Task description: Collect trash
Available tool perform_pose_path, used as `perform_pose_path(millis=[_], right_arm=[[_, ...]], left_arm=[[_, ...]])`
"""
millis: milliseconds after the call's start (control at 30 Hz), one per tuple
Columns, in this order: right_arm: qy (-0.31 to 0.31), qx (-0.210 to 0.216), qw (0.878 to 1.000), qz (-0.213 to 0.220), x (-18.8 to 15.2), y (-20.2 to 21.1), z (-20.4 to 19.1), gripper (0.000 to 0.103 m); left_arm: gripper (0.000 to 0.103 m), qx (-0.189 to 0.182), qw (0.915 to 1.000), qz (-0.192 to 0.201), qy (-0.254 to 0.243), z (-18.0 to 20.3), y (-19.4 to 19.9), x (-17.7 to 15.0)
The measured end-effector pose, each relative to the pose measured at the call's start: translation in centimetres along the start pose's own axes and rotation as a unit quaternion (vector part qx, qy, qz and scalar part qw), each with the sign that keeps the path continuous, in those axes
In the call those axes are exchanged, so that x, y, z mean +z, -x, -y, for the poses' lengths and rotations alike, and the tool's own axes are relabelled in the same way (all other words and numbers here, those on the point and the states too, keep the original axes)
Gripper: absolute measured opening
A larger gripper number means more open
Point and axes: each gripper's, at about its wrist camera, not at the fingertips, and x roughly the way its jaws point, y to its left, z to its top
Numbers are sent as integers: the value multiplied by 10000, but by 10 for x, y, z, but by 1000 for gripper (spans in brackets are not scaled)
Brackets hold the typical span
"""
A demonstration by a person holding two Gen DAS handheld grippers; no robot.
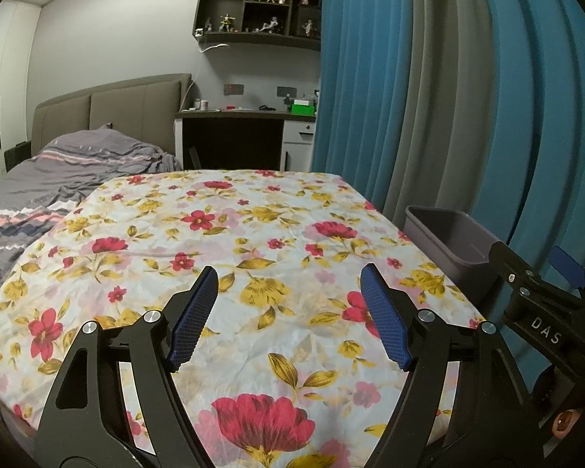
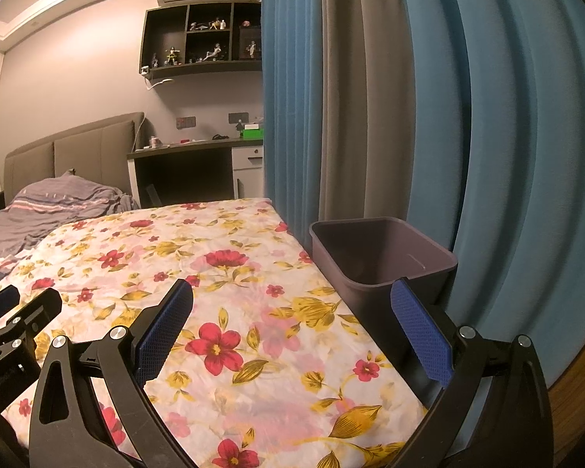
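Note:
A table under a floral cloth (image 1: 222, 230) (image 2: 222, 249) fills both views, and no loose trash shows on it. A grey-purple plastic bin (image 1: 446, 240) (image 2: 382, 257) stands at the cloth's right edge, and its visible inside is bare. My left gripper (image 1: 288, 273) hovers over the cloth's near middle, open with nothing between its blue pads (image 1: 193, 319). My right gripper (image 2: 292, 286) is open too, its right pad (image 2: 421, 335) just in front of the bin's near wall. Each gripper shows at the side of the other's view: the right one (image 1: 546, 284), the left one (image 2: 15, 312).
Blue and grey curtains (image 1: 429, 97) (image 2: 370, 117) hang close behind the bin on the right. A bed with grey striped bedding (image 1: 58, 171) (image 2: 54, 202) lies beyond the table on the left. A desk (image 1: 245, 132) and a wall shelf of figurines (image 1: 257, 7) stand at the far wall.

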Motion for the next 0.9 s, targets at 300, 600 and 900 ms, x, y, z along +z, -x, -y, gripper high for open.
perform_pose_path(millis=[300, 600, 900], right_arm=[[2, 11, 10000, 7, 0, 0, -1, 97], [-12, 15, 10000, 13, 0, 0, -1, 97], [-127, -34, 9999, 100, 8, -6, -5, 97]], left_arm=[[74, -4, 10000, 0, -3, 0, 0, 0], [80, 52, 10000, 29, -56, 0, 0, 0], [94, 158, 9998, 28, -144, 3, 0, 1]])
